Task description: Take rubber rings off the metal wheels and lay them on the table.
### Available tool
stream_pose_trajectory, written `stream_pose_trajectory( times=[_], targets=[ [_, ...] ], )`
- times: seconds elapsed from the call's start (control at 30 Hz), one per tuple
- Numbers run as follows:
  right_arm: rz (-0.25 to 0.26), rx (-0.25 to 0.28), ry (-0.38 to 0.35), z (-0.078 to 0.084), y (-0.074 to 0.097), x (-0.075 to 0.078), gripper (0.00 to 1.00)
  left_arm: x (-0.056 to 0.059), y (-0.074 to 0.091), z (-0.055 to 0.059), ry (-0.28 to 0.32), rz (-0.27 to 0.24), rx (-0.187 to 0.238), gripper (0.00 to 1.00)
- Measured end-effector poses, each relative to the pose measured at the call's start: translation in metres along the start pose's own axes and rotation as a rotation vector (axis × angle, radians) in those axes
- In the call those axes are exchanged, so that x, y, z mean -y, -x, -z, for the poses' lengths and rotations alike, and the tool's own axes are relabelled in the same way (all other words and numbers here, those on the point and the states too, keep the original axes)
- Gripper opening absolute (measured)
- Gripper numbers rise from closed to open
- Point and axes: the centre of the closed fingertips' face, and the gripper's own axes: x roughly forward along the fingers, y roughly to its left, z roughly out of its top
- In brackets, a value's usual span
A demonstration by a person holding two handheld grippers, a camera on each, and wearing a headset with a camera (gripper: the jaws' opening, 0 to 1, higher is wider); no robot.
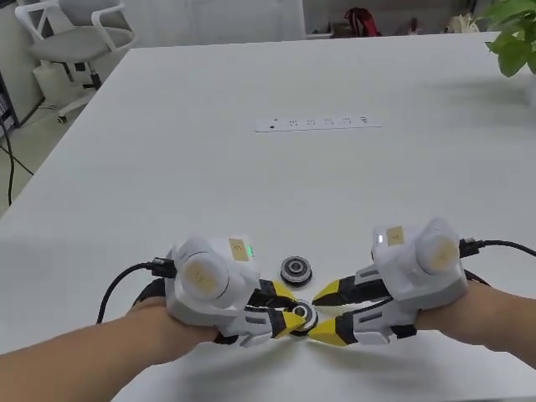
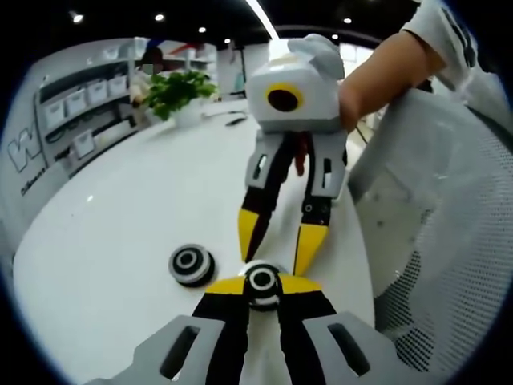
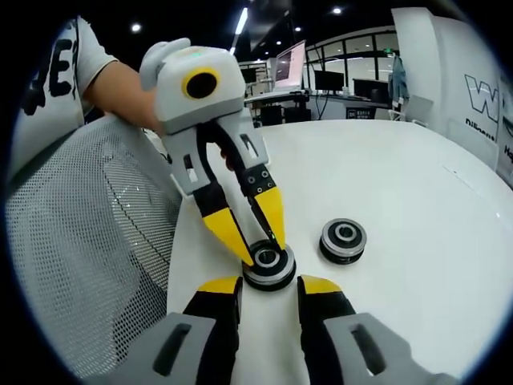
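Note:
A small metal wheel with a black rubber ring (image 1: 299, 316) (image 2: 263, 285) (image 3: 268, 266) rests on the white table near its front edge. My left gripper (image 1: 289, 319) (image 2: 263, 289) comes in from the left and is shut on this wheel with its yellow tips. Facing it from the right, my right gripper (image 1: 322, 314) (image 3: 270, 287) is open, one tip on each side of the same wheel. A second ringed wheel (image 1: 296, 269) (image 2: 191, 265) (image 3: 343, 240) lies flat just beyond, untouched.
A white power strip (image 1: 318, 124) lies mid-table. A green plant (image 1: 512, 38) (image 2: 180, 88) stands at the far right corner. An office chair (image 1: 75, 33) is off the far left. A mesh chair back (image 2: 433, 241) (image 3: 88, 241) sits at the near edge.

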Motion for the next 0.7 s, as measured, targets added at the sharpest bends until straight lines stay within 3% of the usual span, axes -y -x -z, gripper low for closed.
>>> stream_pose_trajectory(
  times=[0.7],
  targets=[
    [-0.003, 0.009, -0.067, 0.004, 0.0033, -0.0007, 0.18, 0.0015, -0.003, -0.0028, 0.032, -0.022, 0.038, 0.14]
  ],
)
